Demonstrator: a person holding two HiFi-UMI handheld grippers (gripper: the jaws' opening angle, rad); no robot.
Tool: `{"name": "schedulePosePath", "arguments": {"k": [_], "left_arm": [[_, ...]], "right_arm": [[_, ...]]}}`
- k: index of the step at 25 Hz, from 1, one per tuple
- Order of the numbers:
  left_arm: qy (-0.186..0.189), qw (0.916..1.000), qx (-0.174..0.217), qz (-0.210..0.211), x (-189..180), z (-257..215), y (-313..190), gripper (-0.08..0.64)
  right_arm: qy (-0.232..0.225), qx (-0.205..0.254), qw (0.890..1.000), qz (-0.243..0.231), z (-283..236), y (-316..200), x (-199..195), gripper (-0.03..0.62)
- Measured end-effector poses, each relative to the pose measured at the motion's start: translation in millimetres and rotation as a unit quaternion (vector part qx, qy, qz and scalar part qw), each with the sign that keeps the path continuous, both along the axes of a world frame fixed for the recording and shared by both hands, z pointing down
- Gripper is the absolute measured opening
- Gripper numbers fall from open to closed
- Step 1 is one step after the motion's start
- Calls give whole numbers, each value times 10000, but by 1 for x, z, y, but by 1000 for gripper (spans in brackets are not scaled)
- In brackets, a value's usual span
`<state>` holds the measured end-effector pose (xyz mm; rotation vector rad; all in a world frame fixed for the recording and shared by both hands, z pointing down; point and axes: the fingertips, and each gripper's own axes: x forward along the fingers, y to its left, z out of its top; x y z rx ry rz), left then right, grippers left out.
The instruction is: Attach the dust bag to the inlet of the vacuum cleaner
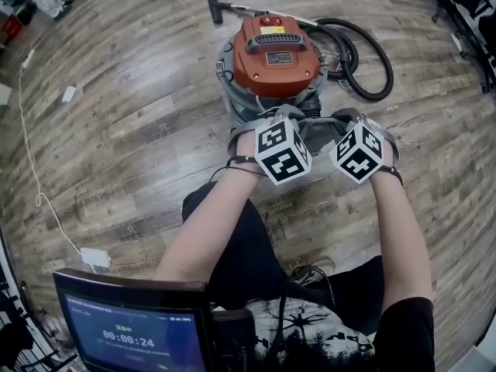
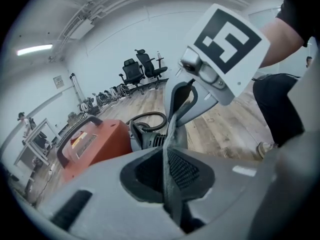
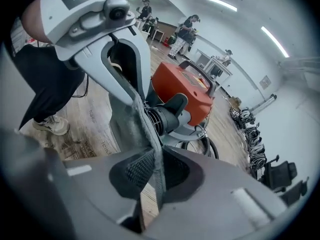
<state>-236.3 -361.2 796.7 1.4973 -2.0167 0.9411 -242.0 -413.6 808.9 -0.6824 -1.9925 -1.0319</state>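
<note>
The vacuum cleaner [image 1: 275,53] has an orange top on a steel drum and stands on the wood floor just ahead of me. A grey fabric dust bag [image 1: 316,129] hangs between my two grippers, close against the drum's near side. My left gripper [image 2: 169,173] is shut on one edge of the bag [image 2: 172,134]. My right gripper [image 3: 156,173] is shut on the other edge of the bag [image 3: 135,119]. The black inlet port [image 3: 167,115] sticks out of the drum right behind the fabric. In the head view the marker cubes [image 1: 283,152] hide both sets of fingertips.
A black hose [image 1: 370,60] coils to the right of the vacuum, and its wand nozzle [image 1: 213,8] lies behind. A screen [image 1: 136,324] sits at bottom left, with a white adapter [image 1: 94,256] and its cable on the floor. Office chairs [image 2: 135,71] stand far off.
</note>
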Motion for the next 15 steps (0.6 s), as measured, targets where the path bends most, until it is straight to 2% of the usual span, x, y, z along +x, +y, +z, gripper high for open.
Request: {"name": "schedulePosePath", "arguments": {"k": [4, 8, 13, 15], "left_arm": [[-5, 9999, 104, 12, -2, -2, -1, 31], [-64, 10000, 0, 37, 0, 6, 6, 31], [124, 9998, 54, -165, -1, 18, 15, 31], [22, 9999, 27, -152, -1, 17, 14, 31]], "right_arm": [[-17, 14, 10000, 80, 1, -1, -1, 35], [-108, 194, 9997, -93, -11, 6, -2, 35], [-251, 381, 9985, -310, -22, 19, -3, 34], [-249, 411, 9984, -298, -21, 17, -1, 34]]}}
